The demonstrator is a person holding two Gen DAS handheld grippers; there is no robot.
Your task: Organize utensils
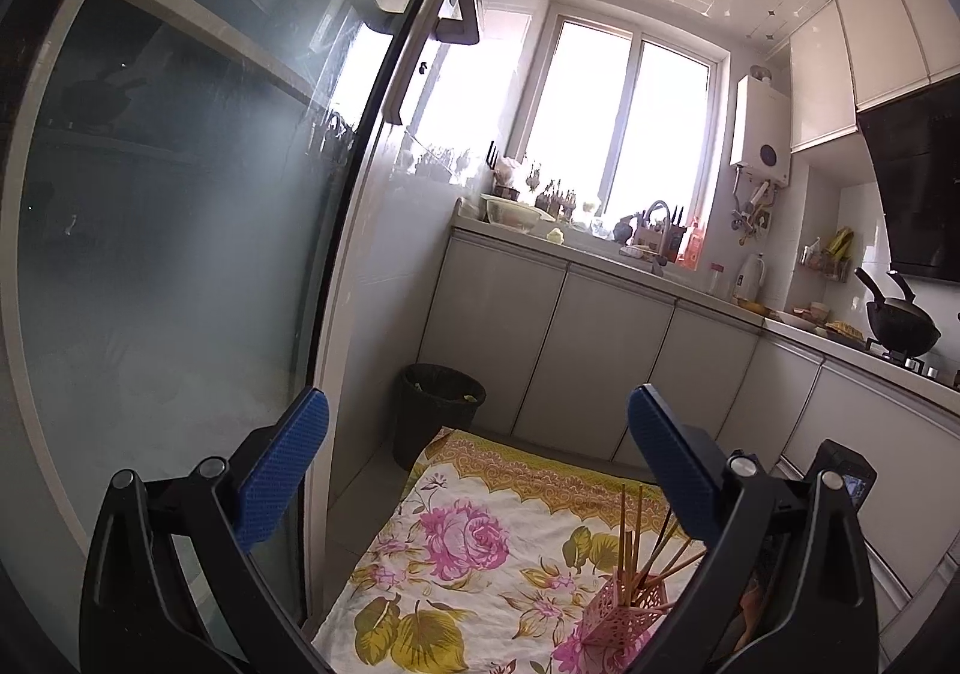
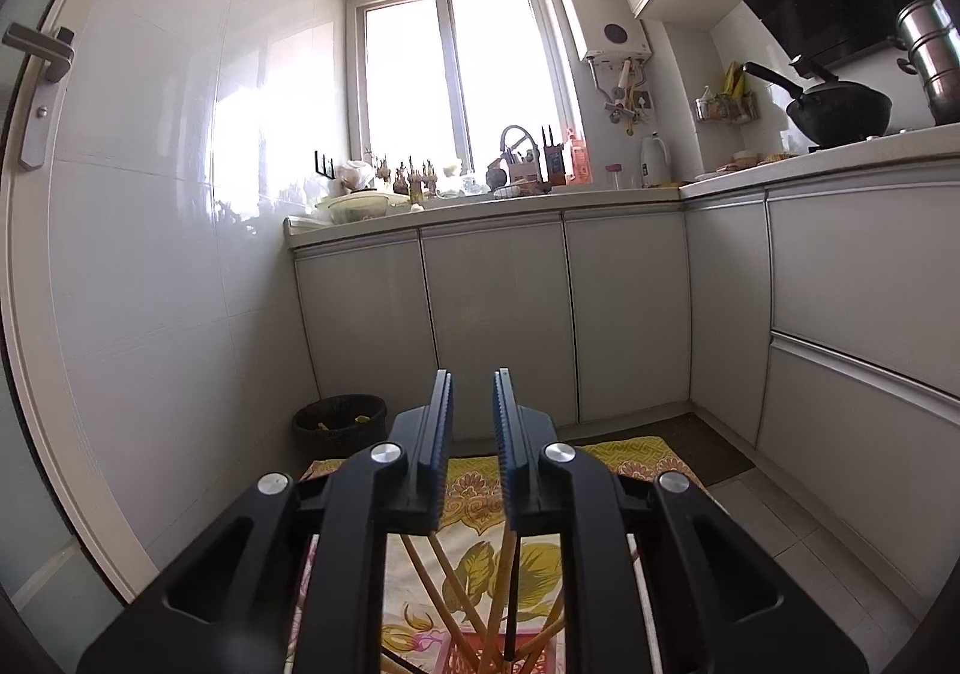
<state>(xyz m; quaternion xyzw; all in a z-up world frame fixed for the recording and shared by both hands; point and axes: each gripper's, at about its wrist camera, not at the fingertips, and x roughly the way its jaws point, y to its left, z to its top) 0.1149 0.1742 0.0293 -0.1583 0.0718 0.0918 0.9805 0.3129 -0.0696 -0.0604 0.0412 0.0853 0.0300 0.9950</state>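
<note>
Right gripper (image 2: 472, 434): hovering directly over chopsticks (image 2: 462, 602), jaws parted narrowly, gripping nothing. Left gripper (image 1: 477, 458): gaping wide, empty. Chopsticks: standing fanned in pink holder (image 1: 624, 608), resting on floral cloth (image 1: 480, 542), apparently sorted.

Black fingers (image 1: 678, 470), blue ribbed pads (image 2: 503, 428)

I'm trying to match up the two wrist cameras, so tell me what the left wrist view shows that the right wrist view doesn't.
Only the left wrist view shows the frosted glass door, the whole pink holder standing on the cloth, and the wide-open left gripper.

Only the right wrist view shows the steel pot and the right gripper, its jaws slightly apart with nothing between them.

Both show the floral cloth, the chopsticks, the bin, the window and the wok.
</note>
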